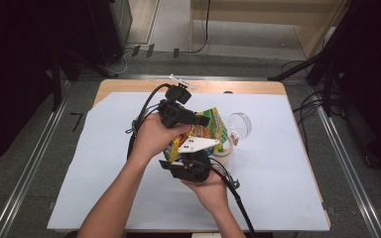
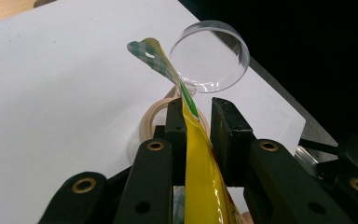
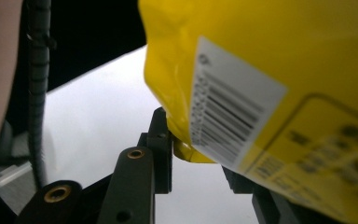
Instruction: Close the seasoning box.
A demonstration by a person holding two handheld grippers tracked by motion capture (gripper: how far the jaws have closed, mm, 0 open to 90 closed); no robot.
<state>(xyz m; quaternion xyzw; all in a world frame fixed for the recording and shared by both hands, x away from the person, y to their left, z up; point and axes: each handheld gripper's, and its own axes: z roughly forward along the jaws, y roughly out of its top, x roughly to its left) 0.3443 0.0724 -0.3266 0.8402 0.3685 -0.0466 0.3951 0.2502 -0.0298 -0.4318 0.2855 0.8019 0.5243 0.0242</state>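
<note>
1. The yellow snack bag (image 1: 209, 130) is held up just above the worktop (image 1: 129, 198), near the middle, between the two hands. A roll of tape (image 1: 226, 151) lies just under it at about 4 o'clock, and a clear round dish (image 1: 239, 124) sits at 3 o'clock.

2. The left tool (image 1: 198, 120) stands at the bag's 9 o'clock. In the left gripper view the bag's flat sealed edge (image 2: 193, 140) runs between the jaws and lies against one of them, with a gap to the other. I cannot tell whether it is truly pinched.

3. The right tool (image 1: 191, 159) comes in from 6 o'clock. In the right gripper view its jaws sit on either side of the bag's lower corner by the barcode label (image 3: 228, 121), apparently nipping it.

4. Handling, as I judge it: the bag is light, soft and crinkly, with slick film and probably brittle contents. The body will crush or slide, so take hold at the flat seams and corners, with the grips well apart.
</note>
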